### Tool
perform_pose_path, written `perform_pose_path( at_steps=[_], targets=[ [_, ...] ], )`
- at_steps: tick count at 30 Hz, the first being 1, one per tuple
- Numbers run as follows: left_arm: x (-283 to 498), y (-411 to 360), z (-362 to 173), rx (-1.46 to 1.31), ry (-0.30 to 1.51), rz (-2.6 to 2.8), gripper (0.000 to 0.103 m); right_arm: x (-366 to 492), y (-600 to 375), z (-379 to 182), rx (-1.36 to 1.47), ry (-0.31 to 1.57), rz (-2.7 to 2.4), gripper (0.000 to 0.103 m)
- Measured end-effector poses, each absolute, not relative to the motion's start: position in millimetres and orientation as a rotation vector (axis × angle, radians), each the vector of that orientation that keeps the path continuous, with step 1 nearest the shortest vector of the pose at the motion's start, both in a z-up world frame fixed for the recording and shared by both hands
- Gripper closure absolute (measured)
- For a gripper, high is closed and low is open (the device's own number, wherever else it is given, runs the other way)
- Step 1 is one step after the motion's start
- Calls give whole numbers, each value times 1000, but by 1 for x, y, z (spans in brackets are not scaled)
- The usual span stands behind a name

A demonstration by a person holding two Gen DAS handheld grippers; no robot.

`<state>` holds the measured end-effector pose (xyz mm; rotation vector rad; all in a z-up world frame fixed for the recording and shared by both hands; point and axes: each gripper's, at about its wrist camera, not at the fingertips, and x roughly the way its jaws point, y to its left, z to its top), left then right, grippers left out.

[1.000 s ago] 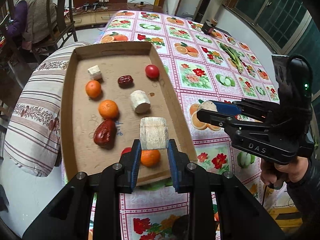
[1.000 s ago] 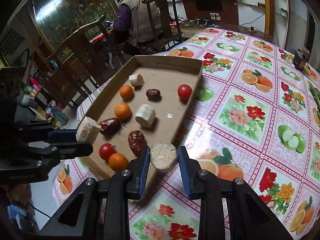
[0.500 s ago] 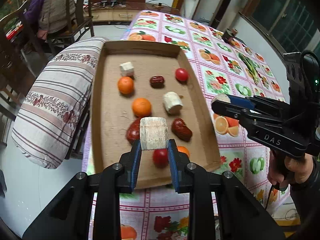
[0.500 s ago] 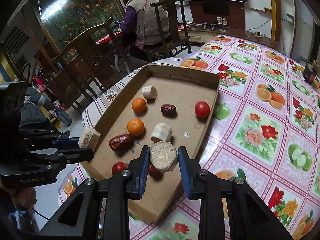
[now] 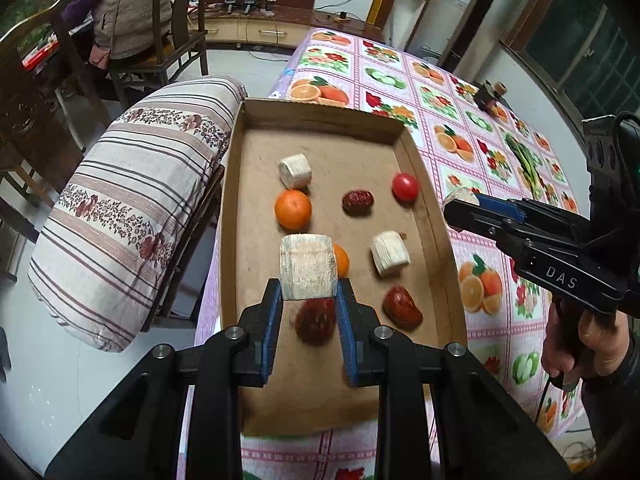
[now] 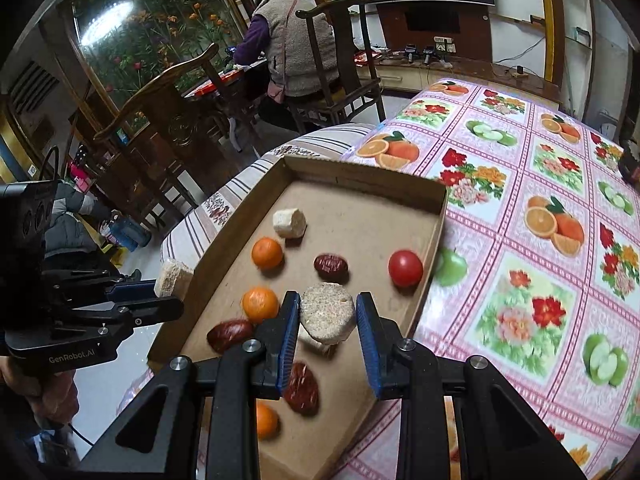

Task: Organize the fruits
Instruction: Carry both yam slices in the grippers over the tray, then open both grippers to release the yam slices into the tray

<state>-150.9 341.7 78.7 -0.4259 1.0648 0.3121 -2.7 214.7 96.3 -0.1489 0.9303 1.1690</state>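
Both tongs clamped on pale cane chunks: left tongs (image 5: 308,308), right tongs (image 6: 327,316), above cardboard tray (image 5: 430,216) interior.

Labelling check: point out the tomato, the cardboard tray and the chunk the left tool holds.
tomato (image 5: 405,186), left wrist view, its middle
cardboard tray (image 5: 320,114), left wrist view, far wall
chunk (image 5: 308,273), left wrist view, front face

Wooden chairs (image 6: 340,60), white floor (image 5: 36,360), dark window (image 5: 580,40)

Right gripper (image 5: 460,204) reads "DAS"; left gripper (image 6: 170,286), seemingly "GenRobot.AI".
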Motion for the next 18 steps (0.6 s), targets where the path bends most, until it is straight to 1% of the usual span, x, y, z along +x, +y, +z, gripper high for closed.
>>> perform_pose_path(
  at_steps=[9, 18],
  targets=[
    [-125, 361, 51, -448, 1113, 341, 79, 43, 260, 85, -142, 969, 1121, 74],
    [-114, 371, 30, -451, 1151, 365, 79, 58, 297, 60, -179, 1006, 1106, 74]
  ],
)
